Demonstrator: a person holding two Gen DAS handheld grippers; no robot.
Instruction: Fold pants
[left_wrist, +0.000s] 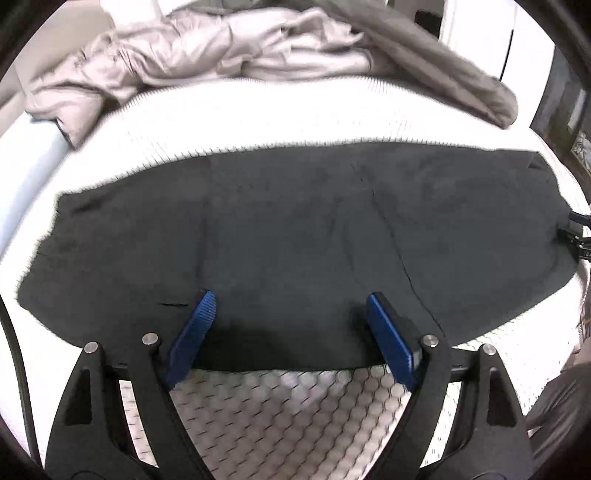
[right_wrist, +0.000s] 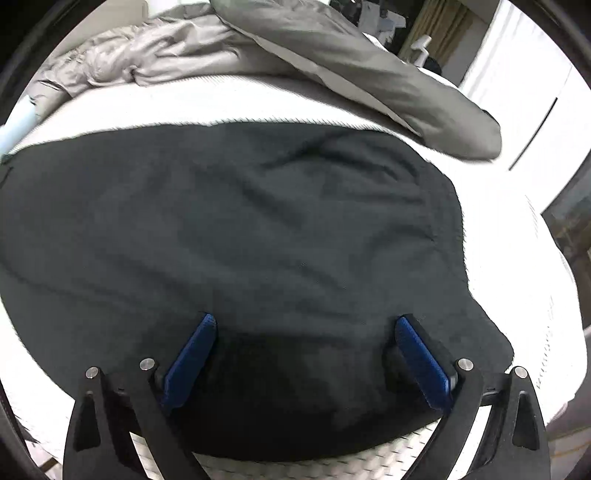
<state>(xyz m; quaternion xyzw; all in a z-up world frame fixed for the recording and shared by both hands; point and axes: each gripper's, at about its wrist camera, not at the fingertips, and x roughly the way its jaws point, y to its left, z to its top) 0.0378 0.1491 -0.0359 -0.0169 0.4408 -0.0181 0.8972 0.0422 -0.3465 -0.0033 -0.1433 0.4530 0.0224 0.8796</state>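
Because folding needs a flat start, the dark charcoal fabric pants lie spread across the white quilted mattress, clear of the crumpled grey bedding behind. Left gripper and right gripper hover above the near hem, blue-padded jaws wide, gripping nothing, apparently poised to pinch it.

The left gripper has 2 black, angular fingers, each lined on its inner face with a ribbed blue pad. 2 round silver screws sit at the pivots on each side, and triangular cut-outs pierce the outer black arms. A black cable curves along the left edge of that view. The right gripper is built alike: black links, blue pads, silver screw heads, triangular openings.
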